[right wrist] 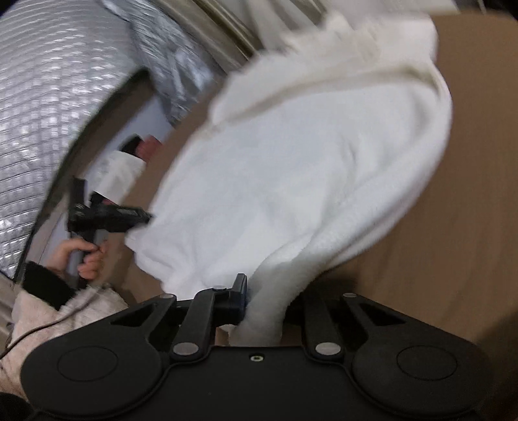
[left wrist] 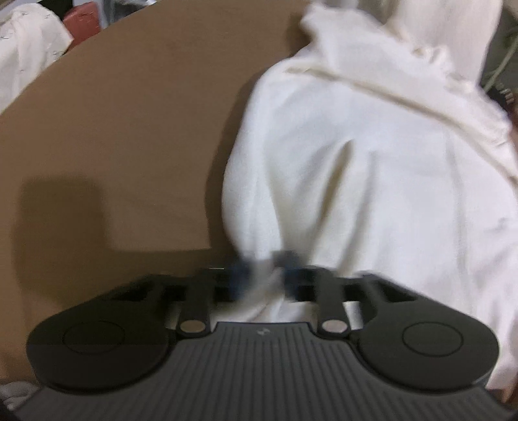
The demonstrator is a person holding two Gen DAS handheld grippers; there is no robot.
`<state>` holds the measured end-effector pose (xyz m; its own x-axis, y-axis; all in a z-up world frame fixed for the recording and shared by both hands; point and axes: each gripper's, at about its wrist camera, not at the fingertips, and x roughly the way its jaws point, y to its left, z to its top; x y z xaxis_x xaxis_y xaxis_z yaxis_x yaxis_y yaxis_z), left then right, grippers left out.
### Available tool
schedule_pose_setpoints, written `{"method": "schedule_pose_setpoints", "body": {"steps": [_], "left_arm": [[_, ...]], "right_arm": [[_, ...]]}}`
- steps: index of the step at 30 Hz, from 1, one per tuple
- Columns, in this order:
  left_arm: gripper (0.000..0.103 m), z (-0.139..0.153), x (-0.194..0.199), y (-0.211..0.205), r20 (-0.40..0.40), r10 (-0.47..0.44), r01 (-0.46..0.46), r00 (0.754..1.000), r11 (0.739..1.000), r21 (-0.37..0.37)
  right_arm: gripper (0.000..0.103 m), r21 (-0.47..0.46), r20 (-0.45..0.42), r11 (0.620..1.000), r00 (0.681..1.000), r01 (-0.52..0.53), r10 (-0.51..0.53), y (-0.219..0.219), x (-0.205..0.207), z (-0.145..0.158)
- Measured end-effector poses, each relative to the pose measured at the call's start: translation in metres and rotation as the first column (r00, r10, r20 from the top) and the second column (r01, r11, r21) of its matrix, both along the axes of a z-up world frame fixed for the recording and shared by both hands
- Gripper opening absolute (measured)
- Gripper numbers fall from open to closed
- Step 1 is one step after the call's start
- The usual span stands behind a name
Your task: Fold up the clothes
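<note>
Containers: can't make out any for certain; blurry pale cloth heap and reddish object sit past the far left table edge, unclear what holds them.

White fleece garment, thick and fuzzy, cream seam strip running across it, rumpled with soft folds. Lies on the right half of the brown table in the left wrist view, its near hem bunched up and lifted. Both frames motion-blurred.

Left gripper clamped narrow on a pinch of the near hem; blue fingertips blurred either side of the cloth. Right gripper also pinched tight on a gathered corner of the same garment, fabric rising from between the jaws.

Right wrist view also shows the left gripper at the garment's left edge, with the person's hand round its handle, dark cuff and pale fuzzy sleeve below.

Table plain, matte brown, gripper shadow on the left. Silver quilted insulation sheet beyond the table's far left; rest of room too blurred.
</note>
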<state>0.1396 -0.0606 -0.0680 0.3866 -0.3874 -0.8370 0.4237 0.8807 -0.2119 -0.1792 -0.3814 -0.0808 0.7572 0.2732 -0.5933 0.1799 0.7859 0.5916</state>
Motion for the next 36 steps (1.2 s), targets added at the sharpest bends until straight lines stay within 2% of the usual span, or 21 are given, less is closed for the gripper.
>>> {"method": "schedule_pose_setpoints", "body": {"steps": [4, 7, 10, 13, 14, 15, 16, 17, 19, 20, 22, 23, 24, 25, 26, 27, 30, 32, 36], "left_arm": [[0.015, 0.018, -0.003, 0.01, 0.028, 0.031, -0.026, 0.999, 0.99, -0.141], [0.015, 0.031, -0.005, 0.017, 0.047, 0.056, -0.043, 0.997, 0.969, -0.245], [0.017, 0.019, -0.001, 0.01, -0.023, 0.063, -0.067, 0.998, 0.968, -0.243], [0.021, 0.005, 0.005, 0.003, -0.088, 0.093, -0.105, 0.992, 0.984, -0.145], [0.031, 0.001, 0.006, 0.001, -0.096, 0.1, -0.11, 0.99, 0.988, -0.105], [0.056, -0.003, 0.008, -0.002, -0.102, 0.106, -0.113, 0.989, 0.992, -0.064], [0.073, -0.006, 0.01, -0.005, -0.108, 0.113, -0.116, 0.988, 0.993, -0.023], [0.102, -0.012, 0.011, -0.008, -0.115, 0.12, -0.117, 0.986, 0.993, 0.031], [0.103, -0.026, 0.014, -0.015, -0.129, 0.135, -0.117, 0.982, 0.983, 0.14], [0.103, -0.025, 0.014, -0.016, -0.123, 0.12, -0.103, 0.985, 0.985, 0.137], [0.099, -0.022, 0.011, -0.017, -0.104, 0.085, -0.073, 0.991, 0.991, 0.113], [0.074, -0.021, 0.01, -0.018, -0.095, 0.067, -0.057, 0.993, 0.993, 0.102], [0.035, -0.019, 0.009, -0.019, -0.085, 0.05, -0.042, 0.995, 0.995, 0.091], [0.018, -0.015, 0.008, -0.015, -0.101, 0.039, -0.038, 0.994, 0.999, 0.01], [0.014, -0.01, 0.007, -0.011, -0.12, 0.028, -0.038, 0.992, 0.996, -0.08], [0.014, -0.006, 0.005, -0.007, -0.105, 0.026, -0.04, 0.994, 0.991, -0.13], [0.014, 0.004, 0.004, -0.002, -0.016, 0.047, -0.05, 0.999, 0.977, -0.207], [0.014, 0.006, 0.005, 0.002, 0.007, 0.071, -0.067, 0.997, 0.961, -0.268], [0.013, 0.023, -0.002, -0.002, 0.062, 0.102, -0.078, 0.993, 0.946, -0.316]], "right_arm": [[0.013, -0.06, 0.137, 0.998, 0.99, 0.037, -0.028, -0.02, -0.005, 0.031], [0.012, -0.109, 0.154, 0.991, 0.986, 0.079, -0.062, -0.034, 0.001, 0.044], [0.011, -0.127, 0.147, 0.988, 0.987, 0.089, -0.07, -0.041, 0.014, 0.048], [0.011, -0.19, 0.137, 0.979, 0.989, 0.074, -0.048, -0.044, 0.035, 0.058], [0.01, -0.215, 0.143, 0.974, 0.989, 0.072, -0.042, -0.048, 0.042, 0.061], [0.01, -0.239, 0.149, 0.968, 0.988, 0.071, -0.036, -0.051, 0.049, 0.065], [0.01, -0.261, 0.154, 0.963, 0.988, 0.07, -0.03, -0.054, 0.055, 0.068], [0.01, -0.261, 0.165, 0.962, 0.986, 0.081, -0.038, -0.058, 0.058, 0.067], [0.01, -0.261, 0.185, 0.96, 0.981, 0.103, -0.055, -0.064, 0.065, 0.063], [0.01, -0.249, 0.195, 0.961, 0.978, 0.117, -0.069, -0.068, 0.064, 0.056], [0.01, -0.168, 0.214, 0.974, 0.97, 0.149, -0.112, -0.075, 0.059, 0.036], [0.01, -0.129, 0.207, 0.98, 0.971, 0.152, -0.123, -0.075, 0.056, 0.026], [0.01, -0.093, 0.199, 0.984, 0.971, 0.154, -0.133, -0.075, 0.052, 0.017], [0.01, -0.082, 0.177, 0.985, 0.975, 0.154, -0.138, -0.074, 0.052, 0.01], [0.01, -0.088, 0.16, 0.984, 0.978, 0.152, -0.137, -0.073, 0.051, 0.007], [0.01, -0.094, 0.144, 0.984, 0.98, 0.151, -0.136, -0.072, 0.051, 0.005], [0.01, -0.099, 0.161, 0.983, 0.977, 0.155, -0.138, -0.073, 0.055, 0.007], [0.01, -0.089, 0.184, 0.982, 0.972, 0.165, -0.146, -0.075, 0.057, 0.007], [0.01, -0.056, 0.233, 0.982, 0.959, 0.182, -0.164, -0.074, 0.047, 0.025]]}}
